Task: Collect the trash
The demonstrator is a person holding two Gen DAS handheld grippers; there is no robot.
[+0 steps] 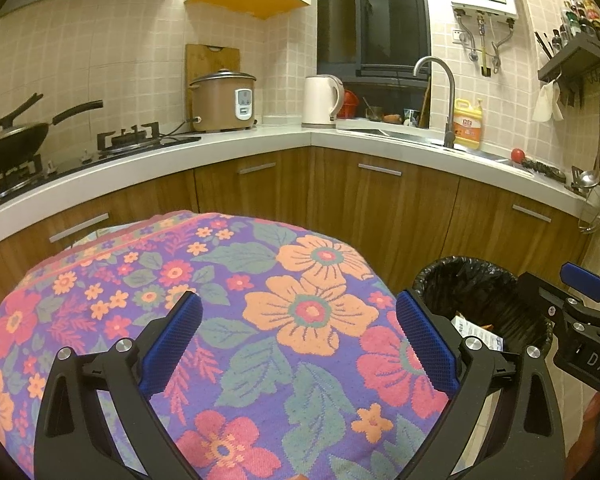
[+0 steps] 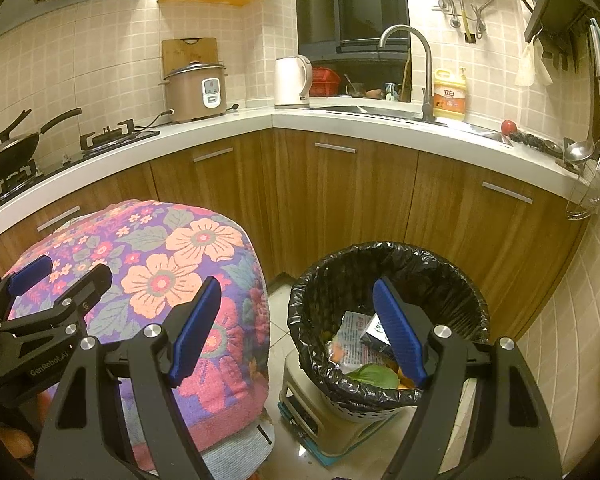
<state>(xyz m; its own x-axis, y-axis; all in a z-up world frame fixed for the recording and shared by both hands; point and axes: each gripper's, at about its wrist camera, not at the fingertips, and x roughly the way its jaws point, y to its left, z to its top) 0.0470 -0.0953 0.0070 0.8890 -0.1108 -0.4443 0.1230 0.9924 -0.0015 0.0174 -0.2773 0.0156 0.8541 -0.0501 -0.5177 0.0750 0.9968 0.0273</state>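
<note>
Above the floral cloth point(image 1: 260, 320), the left tongs point(image 1: 298, 340) gape, gripping nothing. Only the right wrist view looks into the bin point(image 2: 388, 316): the trash point(image 2: 356, 344), papers and a green leaf, lies inside, beneath the released, empty right tongs point(image 2: 298, 332).

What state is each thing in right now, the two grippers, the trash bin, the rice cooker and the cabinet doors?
Left gripper: open, empty, over the floral cloth.
Right gripper: open, empty.
Trash bin: uncovered, black-lined, partly filled with trash.
Rice cooker: lid on.
Cabinet doors: closed.
</note>
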